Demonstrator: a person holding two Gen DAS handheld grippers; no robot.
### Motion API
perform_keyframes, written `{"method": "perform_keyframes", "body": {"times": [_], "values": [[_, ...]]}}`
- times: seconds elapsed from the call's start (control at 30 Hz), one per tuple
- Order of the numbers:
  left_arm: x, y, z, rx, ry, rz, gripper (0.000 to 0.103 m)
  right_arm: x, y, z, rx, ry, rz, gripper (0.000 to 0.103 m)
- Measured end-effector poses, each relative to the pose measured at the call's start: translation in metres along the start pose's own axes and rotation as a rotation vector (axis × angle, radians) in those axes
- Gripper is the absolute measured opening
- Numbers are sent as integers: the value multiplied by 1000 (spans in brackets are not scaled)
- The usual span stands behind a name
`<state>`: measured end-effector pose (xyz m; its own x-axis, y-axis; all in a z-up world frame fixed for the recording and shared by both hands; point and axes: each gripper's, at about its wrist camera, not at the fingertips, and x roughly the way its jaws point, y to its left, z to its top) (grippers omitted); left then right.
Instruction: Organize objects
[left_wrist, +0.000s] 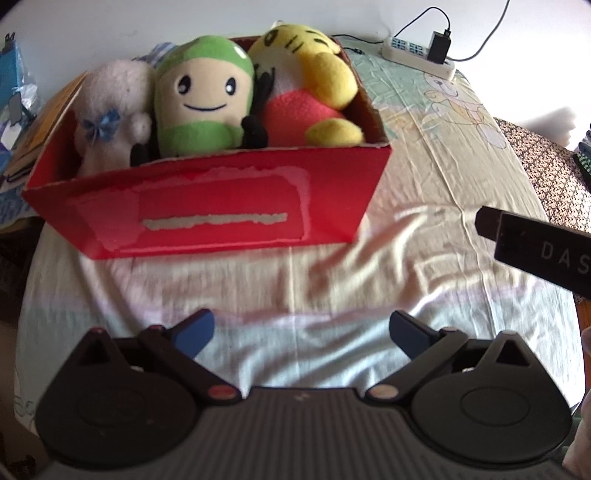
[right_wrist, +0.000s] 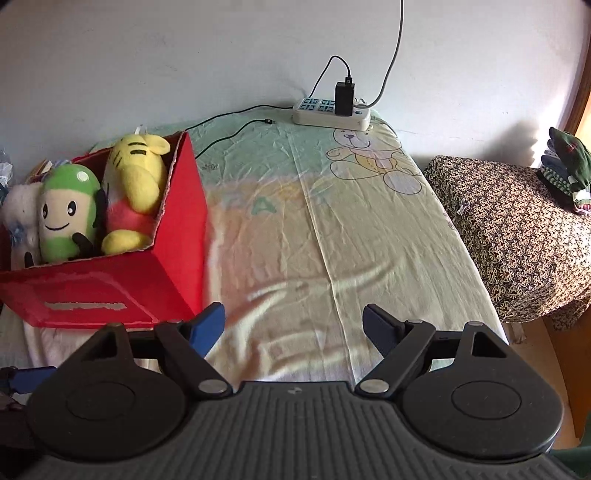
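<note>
A red cardboard box (left_wrist: 221, 210) (right_wrist: 110, 291) stands on the bed and holds three plush toys. From left to right they are a white plush (left_wrist: 110, 110) (right_wrist: 20, 214), a green plush with a smiling face (left_wrist: 203, 99) (right_wrist: 66, 210) and a yellow tiger plush (left_wrist: 306, 77) (right_wrist: 136, 184). My left gripper (left_wrist: 301, 334) hovers open over the sheet in front of the box, nothing between its blue fingers. My right gripper (right_wrist: 293, 326) is open too, to the right of the box. Its dark body (left_wrist: 543, 243) shows at the right edge of the left wrist view.
The bed sheet (right_wrist: 332, 229) is pale with a bear print. A white power strip (right_wrist: 332, 112) (left_wrist: 421, 55) with a black charger and cables lies at the bed's far end by the wall. A patterned covered stand (right_wrist: 517, 229) with folded clothes (right_wrist: 565, 166) is to the right.
</note>
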<state>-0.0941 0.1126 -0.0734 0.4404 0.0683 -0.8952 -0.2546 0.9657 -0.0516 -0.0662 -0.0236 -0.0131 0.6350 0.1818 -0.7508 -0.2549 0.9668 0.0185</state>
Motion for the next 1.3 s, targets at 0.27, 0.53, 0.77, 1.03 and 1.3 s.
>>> {"method": "perform_keyframes", "body": {"times": [0.27, 0.53, 0.77, 1.03, 1.3], "values": [[-14, 22, 15, 4, -47, 46, 101, -5, 19, 10, -26, -12, 6, 83], [-40, 51, 37, -9, -125, 95, 101, -18, 38, 25, -42, -55, 1, 79], [-57, 68, 51, 18, -188, 158, 101, -30, 63, 38, -55, -85, 13, 72], [-54, 97, 51, -27, -171, 159, 101, -22, 91, 37, -38, -67, 50, 71], [-50, 121, 52, -26, -166, 180, 102, -21, 118, 32, -25, -53, 65, 67]]}}
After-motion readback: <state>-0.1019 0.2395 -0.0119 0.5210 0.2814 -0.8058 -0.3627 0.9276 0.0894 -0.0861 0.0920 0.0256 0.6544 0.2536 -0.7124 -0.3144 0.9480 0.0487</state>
